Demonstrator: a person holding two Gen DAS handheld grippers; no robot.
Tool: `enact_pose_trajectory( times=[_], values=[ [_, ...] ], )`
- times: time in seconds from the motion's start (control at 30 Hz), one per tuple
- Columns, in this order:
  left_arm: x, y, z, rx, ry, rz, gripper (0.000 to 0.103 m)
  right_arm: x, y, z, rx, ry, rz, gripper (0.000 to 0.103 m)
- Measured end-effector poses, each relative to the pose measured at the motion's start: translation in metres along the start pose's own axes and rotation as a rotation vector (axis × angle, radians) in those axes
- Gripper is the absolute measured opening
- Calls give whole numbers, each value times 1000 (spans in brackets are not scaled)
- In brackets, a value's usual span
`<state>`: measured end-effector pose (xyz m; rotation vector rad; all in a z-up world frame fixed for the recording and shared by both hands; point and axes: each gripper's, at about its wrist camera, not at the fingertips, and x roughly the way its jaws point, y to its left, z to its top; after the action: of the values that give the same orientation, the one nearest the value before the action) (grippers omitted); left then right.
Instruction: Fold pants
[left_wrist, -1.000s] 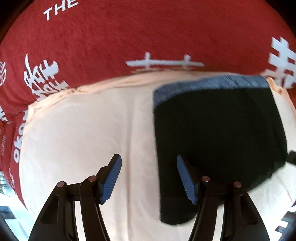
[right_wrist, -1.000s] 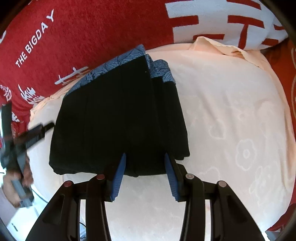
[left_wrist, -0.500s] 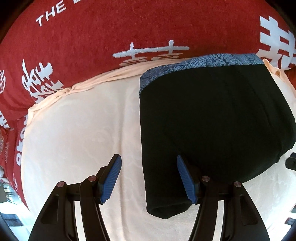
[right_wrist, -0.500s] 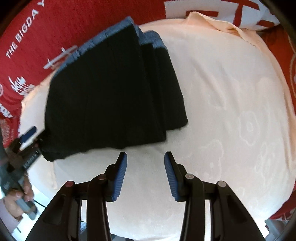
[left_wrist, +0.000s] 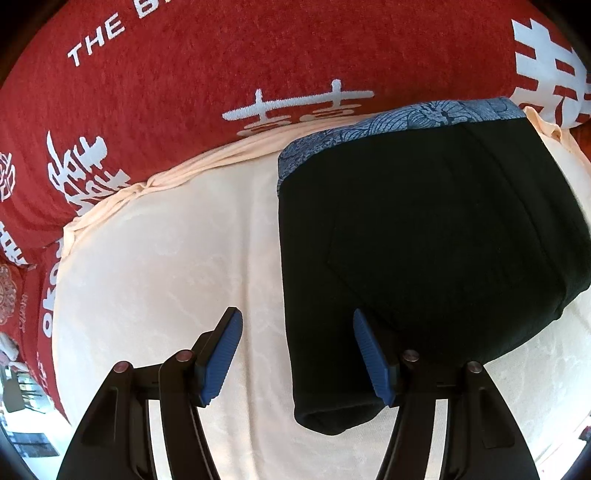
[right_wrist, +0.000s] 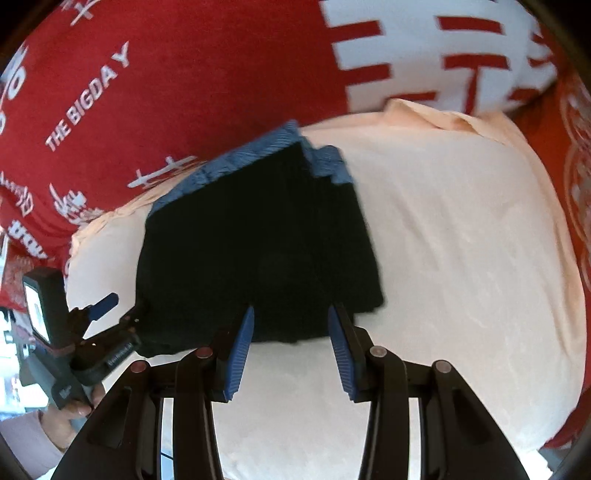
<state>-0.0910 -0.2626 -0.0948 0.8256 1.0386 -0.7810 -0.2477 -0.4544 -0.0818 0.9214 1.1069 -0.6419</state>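
Spread with a cream cloth (left_wrist: 155, 258) over red bedding (left_wrist: 221, 66), the surface carries the black pants (right_wrist: 255, 240), apparently fully folded into a compact stack, while left gripper (left_wrist: 297, 354) and right gripper (right_wrist: 291, 350) fingers hover apart, holding nothing

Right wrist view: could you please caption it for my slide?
Open right gripper above folded black pants on a peach cloth.
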Motion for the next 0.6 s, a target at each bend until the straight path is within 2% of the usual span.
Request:
enact_pose_trajectory(
  times=[0.07, 0.13, 0.17, 0.27, 0.6],
  values=[
    [0, 2, 0, -12, 7, -8, 65, 16, 4, 2, -7, 47, 4, 46],
    [1, 5, 1, -25, 9, 12, 77, 29, 7, -1, 0, 61, -15, 46],
    [2, 8, 2, -35, 13, 13, 78, 30, 6, -1, 4, 60, -14, 46],
    [5, 15, 3, -66, 36, -22, 78, 30, 4, -2, 13, 58, -2, 46],
    [6, 20, 10, -75, 72, -33, 78, 24, -3, -5, 29, 65, 13, 49]
  ],
)
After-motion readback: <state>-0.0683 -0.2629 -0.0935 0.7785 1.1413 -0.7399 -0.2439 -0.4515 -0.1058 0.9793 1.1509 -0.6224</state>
